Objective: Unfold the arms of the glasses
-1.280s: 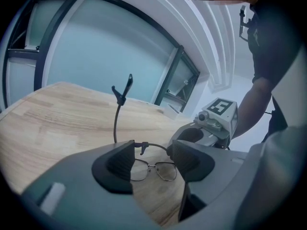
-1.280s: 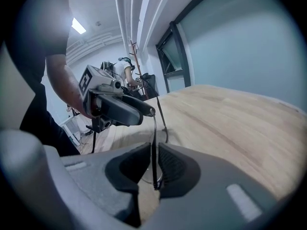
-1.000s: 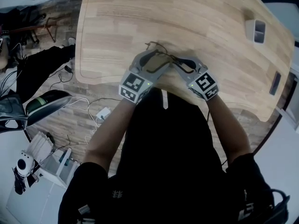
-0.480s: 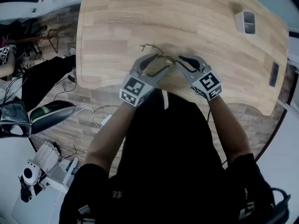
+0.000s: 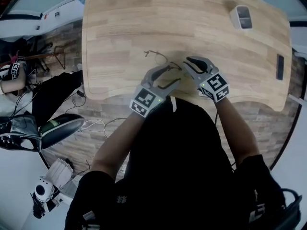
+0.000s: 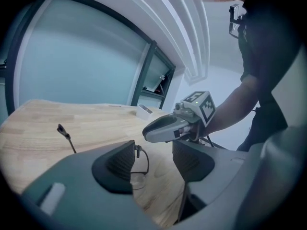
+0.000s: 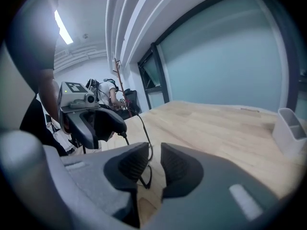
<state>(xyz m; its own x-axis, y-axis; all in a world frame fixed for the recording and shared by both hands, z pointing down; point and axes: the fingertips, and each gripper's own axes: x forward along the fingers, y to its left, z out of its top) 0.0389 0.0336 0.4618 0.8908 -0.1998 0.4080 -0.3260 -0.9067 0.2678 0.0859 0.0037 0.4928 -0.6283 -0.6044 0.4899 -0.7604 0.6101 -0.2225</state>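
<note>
Glasses, thin dark wire-frame with clear lenses (image 6: 138,177), sit between both tongs over the near edge of the light wooden surface (image 5: 144,13); can't tell if they rest on it. Left grey tongs (image 6: 153,150): pads wide apart, lens rim just beside one pad, nothing clamped. Right grey tongs (image 7: 154,150): just been opening, narrow gap, rim runs between the pads close to one, no squeeze visible. White plastic holder (image 5: 241,17) at the far side; contents not discernible. One arm (image 6: 62,129) sticks up clear of the left tongs.
</note>
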